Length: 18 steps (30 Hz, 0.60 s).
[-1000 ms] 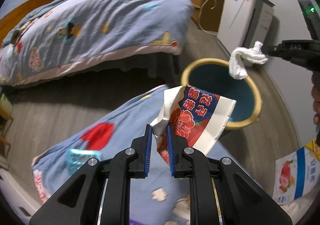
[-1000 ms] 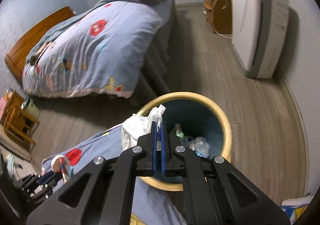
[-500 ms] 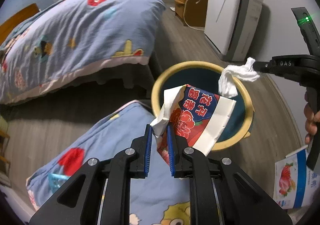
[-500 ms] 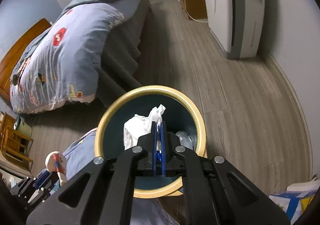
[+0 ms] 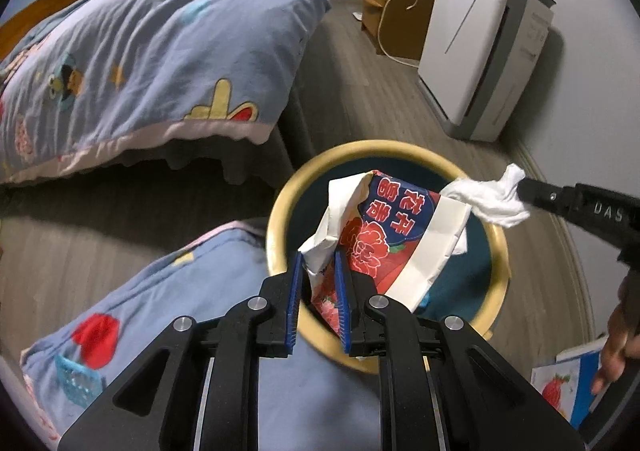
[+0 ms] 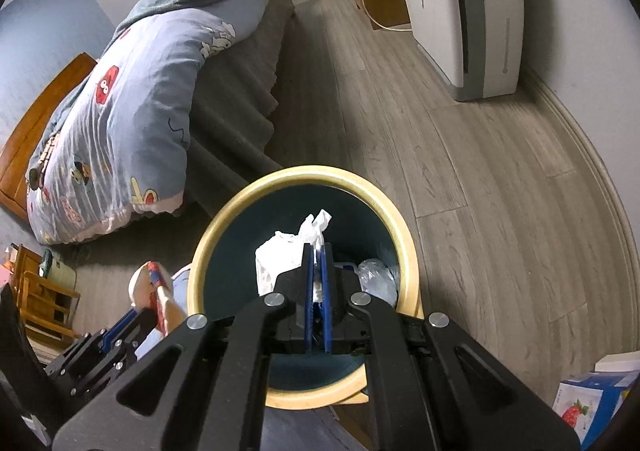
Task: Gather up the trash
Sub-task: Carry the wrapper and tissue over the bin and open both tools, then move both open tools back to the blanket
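Observation:
My left gripper (image 5: 318, 257) is shut on a crumpled red, blue and white snack wrapper (image 5: 384, 243), holding it over the near side of a round bin (image 5: 280, 211) with a yellow rim and dark teal inside. My right gripper (image 6: 317, 251) is shut on a wad of white tissue (image 6: 292, 251) right above the bin (image 6: 224, 219). In the left wrist view the right gripper (image 5: 520, 191) reaches in from the right with the tissue (image 5: 492, 197) over the bin's far edge. The left gripper (image 6: 120, 331) and wrapper (image 6: 158, 287) show at lower left in the right wrist view. Clear plastic trash (image 6: 376, 277) lies inside the bin.
A bed with a blue cartoon quilt (image 5: 140, 43) stands to the left, and more quilt (image 5: 180, 291) lies beneath my left gripper. A white appliance (image 5: 480, 51) and a wooden cabinet (image 5: 392, 11) stand along the right wall. A strawberry-printed box (image 6: 592, 403) lies on the wood floor. A hand (image 5: 620, 343) shows at right.
My left gripper carried the wrapper from above the quilt to over the bin. My right gripper sank with the tissue toward the bin's mouth. Both grips held.

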### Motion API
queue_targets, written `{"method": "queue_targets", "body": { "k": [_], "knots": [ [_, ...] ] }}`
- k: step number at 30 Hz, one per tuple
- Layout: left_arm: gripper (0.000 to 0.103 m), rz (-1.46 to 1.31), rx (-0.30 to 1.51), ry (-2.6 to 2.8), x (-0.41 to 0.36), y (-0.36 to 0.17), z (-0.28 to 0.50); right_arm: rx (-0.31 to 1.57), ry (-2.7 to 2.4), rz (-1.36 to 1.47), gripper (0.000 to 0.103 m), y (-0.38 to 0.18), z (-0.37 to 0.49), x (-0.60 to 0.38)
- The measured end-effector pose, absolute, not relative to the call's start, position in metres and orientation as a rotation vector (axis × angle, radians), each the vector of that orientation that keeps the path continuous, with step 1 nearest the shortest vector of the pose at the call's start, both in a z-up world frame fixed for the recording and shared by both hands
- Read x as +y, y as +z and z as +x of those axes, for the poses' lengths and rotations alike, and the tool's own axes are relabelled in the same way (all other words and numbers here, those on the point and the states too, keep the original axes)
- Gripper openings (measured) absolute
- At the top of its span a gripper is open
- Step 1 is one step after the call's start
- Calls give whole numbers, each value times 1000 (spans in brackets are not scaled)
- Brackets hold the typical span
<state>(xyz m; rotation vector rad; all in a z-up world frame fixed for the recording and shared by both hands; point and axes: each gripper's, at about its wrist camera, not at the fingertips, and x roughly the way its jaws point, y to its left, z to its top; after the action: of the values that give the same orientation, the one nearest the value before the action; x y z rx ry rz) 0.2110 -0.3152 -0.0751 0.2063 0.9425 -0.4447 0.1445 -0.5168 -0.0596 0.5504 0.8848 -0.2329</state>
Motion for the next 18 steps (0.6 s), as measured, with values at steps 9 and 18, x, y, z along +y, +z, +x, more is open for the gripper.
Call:
{"method": "queue_targets", "body": {
  "k": [9, 18],
  "knots": [
    [55, 218, 935, -423, -310, -80, 208, 881, -234, 552, 51, -60, 146, -516],
    [91, 199, 886, -340, -268, -65, 200, 846, -194, 552, 97, -43, 143, -502]
  ]
}}
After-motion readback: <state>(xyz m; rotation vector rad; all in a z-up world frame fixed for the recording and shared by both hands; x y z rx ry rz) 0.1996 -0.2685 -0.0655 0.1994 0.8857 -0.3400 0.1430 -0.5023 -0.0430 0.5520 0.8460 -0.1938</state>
